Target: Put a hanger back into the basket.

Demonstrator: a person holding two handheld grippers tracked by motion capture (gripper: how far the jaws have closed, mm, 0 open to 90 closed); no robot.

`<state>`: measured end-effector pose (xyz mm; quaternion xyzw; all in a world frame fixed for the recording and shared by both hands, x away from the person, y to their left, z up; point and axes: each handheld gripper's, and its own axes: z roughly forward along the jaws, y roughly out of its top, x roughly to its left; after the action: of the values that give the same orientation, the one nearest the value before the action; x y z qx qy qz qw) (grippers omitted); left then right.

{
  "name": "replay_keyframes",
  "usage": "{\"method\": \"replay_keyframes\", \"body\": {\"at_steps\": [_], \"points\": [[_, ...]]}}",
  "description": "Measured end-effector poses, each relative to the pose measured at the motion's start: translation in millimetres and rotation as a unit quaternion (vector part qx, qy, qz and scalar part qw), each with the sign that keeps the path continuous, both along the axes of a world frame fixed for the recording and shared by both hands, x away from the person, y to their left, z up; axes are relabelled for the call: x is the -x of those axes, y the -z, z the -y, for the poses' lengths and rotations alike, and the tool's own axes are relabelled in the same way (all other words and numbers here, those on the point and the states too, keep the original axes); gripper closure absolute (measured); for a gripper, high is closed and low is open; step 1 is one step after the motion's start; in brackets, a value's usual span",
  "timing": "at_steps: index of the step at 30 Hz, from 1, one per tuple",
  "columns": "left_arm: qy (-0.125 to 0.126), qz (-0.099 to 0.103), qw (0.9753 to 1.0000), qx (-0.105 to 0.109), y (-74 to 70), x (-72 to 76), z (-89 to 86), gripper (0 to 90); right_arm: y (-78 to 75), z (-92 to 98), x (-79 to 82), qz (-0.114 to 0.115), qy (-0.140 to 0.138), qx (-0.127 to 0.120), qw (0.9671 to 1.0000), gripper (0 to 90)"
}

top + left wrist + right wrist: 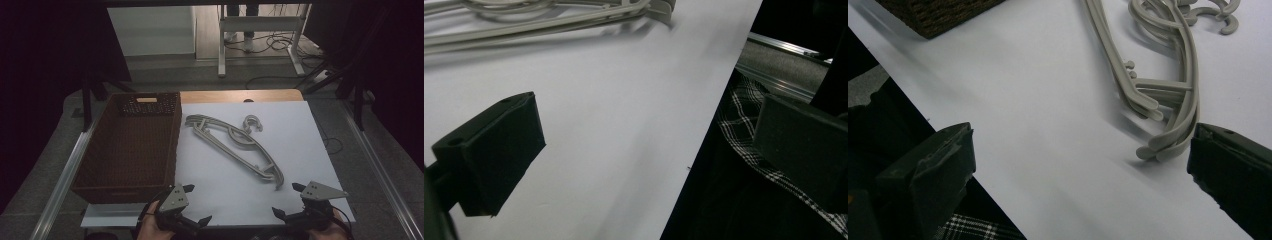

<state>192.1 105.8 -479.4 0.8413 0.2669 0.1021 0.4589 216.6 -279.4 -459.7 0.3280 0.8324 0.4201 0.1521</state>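
Observation:
A stack of grey plastic hangers [235,142] lies diagonally on the white sheet [220,180], hooks toward the far side. In the right gripper view the hangers' [1168,75] near ends lie just ahead of the right-hand jaw. An empty brown wicker basket [127,150] stands left of the sheet. My left gripper [197,204] is open at the sheet's near edge by the basket's corner, with nothing between its jaws [644,150]. Open too, my right gripper [287,200] hovers just short of the hangers' near end and holds nothing [1080,170].
Aluminium rails [65,170] run along both sides of the table. A strip of wooden tabletop [240,96] shows beyond the sheet. A white desk frame [260,35] and cables stand on the floor behind. Plaid fabric [744,110] lies below the near edge.

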Motion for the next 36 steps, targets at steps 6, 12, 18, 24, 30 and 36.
{"method": "replay_keyframes", "body": {"at_steps": [6, 12, 18, 24, 30, 36], "points": [[-0.006, -0.006, 0.9999, -0.007, 1.9, 1.3, 3.3, 0.0, 0.6, -0.4, 0.3, -0.003, 0.004, 0.001, 1.0000, 0.0], [-0.010, -0.005, 0.9999, -0.012, 2.5, 1.9, 4.4, 0.0, 1.9, -4.2, 0.8, -0.002, -0.001, 0.013, 0.9999, 0.0], [-0.012, 0.006, 0.9998, -0.012, 3.3, 2.7, 2.7, 0.0, 3.6, -3.9, -2.2, -0.006, 0.000, 0.012, 0.9999, 0.0], [0.003, -0.009, 0.9999, 0.010, 4.8, 1.3, 1.4, 0.1, 5.8, -5.8, -6.5, -0.020, 0.002, 0.013, 0.9997, 0.0], [0.005, -0.004, 0.9999, 0.011, 4.7, 0.9, 1.0, 0.1, 3.2, -6.2, -12.6, -0.033, 0.010, 0.000, 0.9994, 1.2], [0.008, 0.003, 0.9999, 0.011, 4.2, 1.0, 0.7, 0.0, -1.8, -9.5, -22.9, -0.034, 0.017, 0.010, 0.9992, 2.0]]}}
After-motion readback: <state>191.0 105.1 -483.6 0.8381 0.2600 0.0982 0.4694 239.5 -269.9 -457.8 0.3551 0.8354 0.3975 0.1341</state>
